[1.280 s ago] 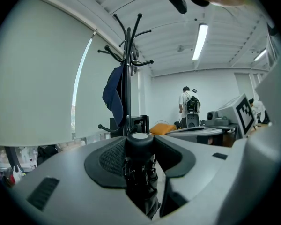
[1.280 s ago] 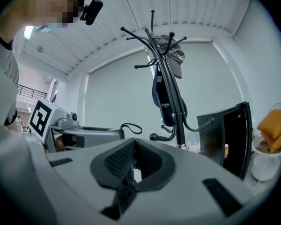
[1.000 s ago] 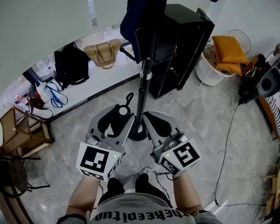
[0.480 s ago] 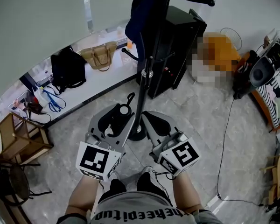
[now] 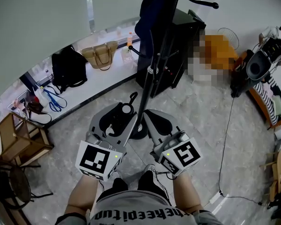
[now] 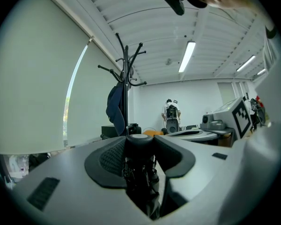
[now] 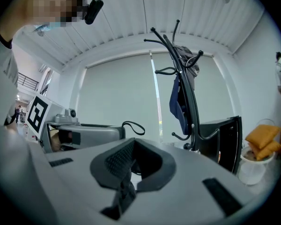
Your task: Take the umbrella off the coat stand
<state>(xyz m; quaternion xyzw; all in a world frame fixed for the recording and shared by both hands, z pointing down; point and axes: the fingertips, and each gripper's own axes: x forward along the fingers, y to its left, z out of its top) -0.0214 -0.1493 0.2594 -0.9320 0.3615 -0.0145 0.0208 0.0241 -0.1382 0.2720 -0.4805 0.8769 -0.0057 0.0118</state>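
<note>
Left claw [image 5: 118, 111] [image 6: 139, 146]: clenched on the umbrella, both pads pressed against its sides; aimed level at the coat stand, just left of its pole.
Umbrella [image 5: 113, 122] [image 6: 140, 172]: black and folded short, off the coat stand; gripped in the left claw just in front of the pole, round end cap showing between the pads, wrist strap [image 5: 131, 98] looping out toward the pole.
Right claw [image 5: 155, 118] [image 7: 131, 165]: jaws drawn together with nothing between them; just right of the coat stand's pole, level with the left claw.
Coat stand [image 5: 155, 55] [image 6: 126, 88] [image 7: 189, 93]: black, slim pole with curved hooks at the top; round base on the floor [image 5: 196, 125], seen between the two claws from the head view.
Dark blue garment [image 5: 147, 11] [image 6: 114, 109] [image 7: 178, 104]: hanging from an upper hook of the coat stand, draped down beside the pole.
Black cabinet [image 5: 182, 41]: directly behind the coat stand, close to its pole.
Bags: black bag [image 5: 68, 67] and tan handbag [image 5: 99, 55] side by side on a white ledge [image 5: 103, 81], left of the coat stand under the window blind.
Wooden chair [image 5: 18, 135]: far left of the coat stand, well apart from it.
Cable [image 5: 227, 139]: thin, black, trailing over the floor well to the right of the coat stand.
</note>
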